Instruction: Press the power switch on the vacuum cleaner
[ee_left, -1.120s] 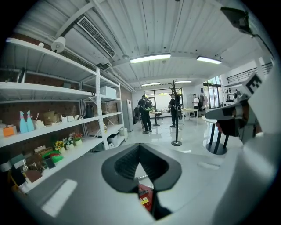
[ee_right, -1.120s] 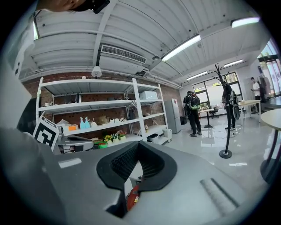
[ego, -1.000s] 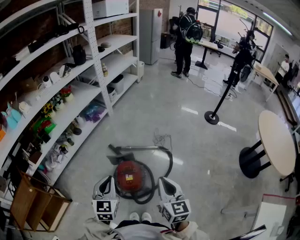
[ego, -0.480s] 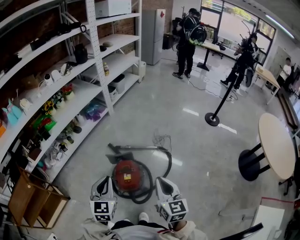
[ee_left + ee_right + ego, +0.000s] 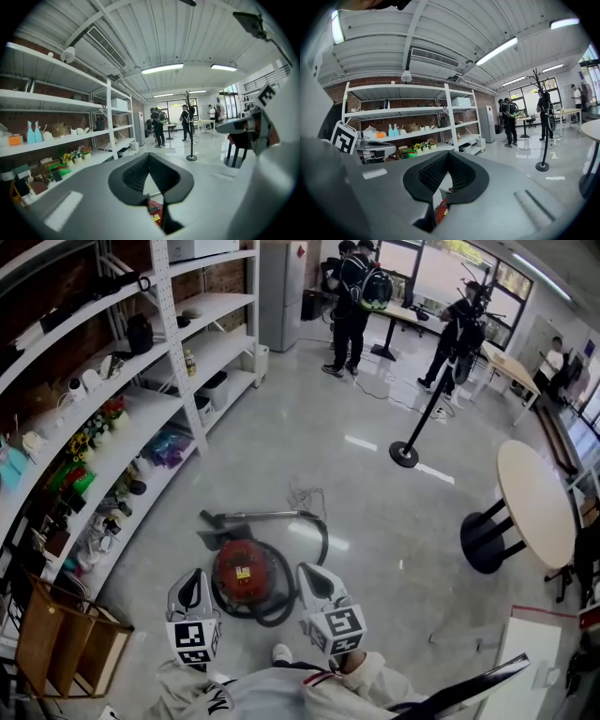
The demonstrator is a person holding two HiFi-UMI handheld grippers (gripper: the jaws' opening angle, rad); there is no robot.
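The red round vacuum cleaner (image 5: 244, 568) sits on the grey floor just in front of me. Its black hose (image 5: 317, 535) loops around it to the floor head (image 5: 214, 529). My left gripper (image 5: 190, 579) hangs above the vacuum's left side and my right gripper (image 5: 312, 576) above its right side, both apart from it. Each has its jaws shut on nothing. A sliver of the red vacuum (image 5: 154, 212) shows through the slit below the left gripper (image 5: 149, 159) in its own view. The right gripper (image 5: 448, 157) likewise shows the vacuum (image 5: 440, 211). The switch cannot be made out.
White shelving (image 5: 112, 432) full of small goods runs along the left. A wooden crate (image 5: 56, 643) stands at lower left. A round table (image 5: 534, 507) stands on the right and a black pole stand (image 5: 404, 454) beyond the vacuum. People (image 5: 352, 296) stand at the far end.
The head view has swung, so the vacuum and both grippers sit further left and higher in the picture. The grippers keep their places either side of the vacuum, still shut.
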